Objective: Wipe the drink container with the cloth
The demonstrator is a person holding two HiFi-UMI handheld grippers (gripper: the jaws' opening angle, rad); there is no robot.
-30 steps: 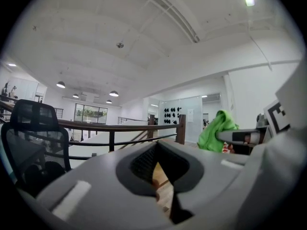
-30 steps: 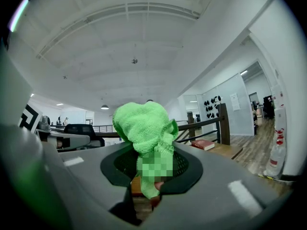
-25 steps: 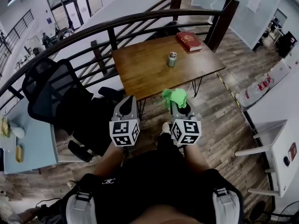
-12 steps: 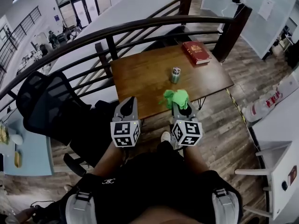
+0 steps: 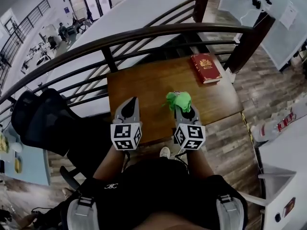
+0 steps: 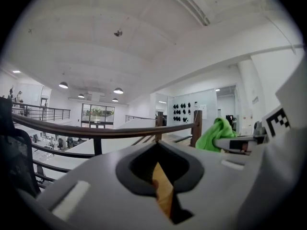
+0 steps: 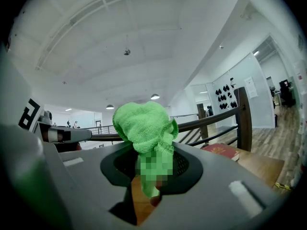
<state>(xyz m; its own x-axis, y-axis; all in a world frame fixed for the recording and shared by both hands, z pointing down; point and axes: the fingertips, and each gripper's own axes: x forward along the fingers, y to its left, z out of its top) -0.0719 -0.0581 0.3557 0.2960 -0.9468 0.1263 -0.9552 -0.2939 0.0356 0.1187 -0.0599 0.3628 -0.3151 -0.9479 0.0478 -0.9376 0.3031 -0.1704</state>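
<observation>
My right gripper [image 5: 181, 107] is shut on a bunched green cloth [image 5: 178, 100], which sticks up past its tips over the wooden table [image 5: 144, 85]. In the right gripper view the cloth [image 7: 144, 124] fills the middle, clamped in that gripper [image 7: 152, 150]. My left gripper [image 5: 130, 103] hovers over the table's near left part, shut with nothing in it; its closed tips [image 6: 156, 145] show in the left gripper view, with the cloth [image 6: 215, 133] off to the right. The drink container is not visible; the cloth covers the spot where it stood.
A red book [image 5: 206, 67] lies at the table's far right corner, also seen as the book [image 7: 221, 150]. A dark curved railing [image 5: 144, 35] runs behind the table. A black office chair [image 5: 38, 119] stands at the left. Wooden floor lies to the right.
Both grippers have come forward over the table. The metal container, seen beyond the cloth before, is now hidden behind it. The cloth stays gripped.
</observation>
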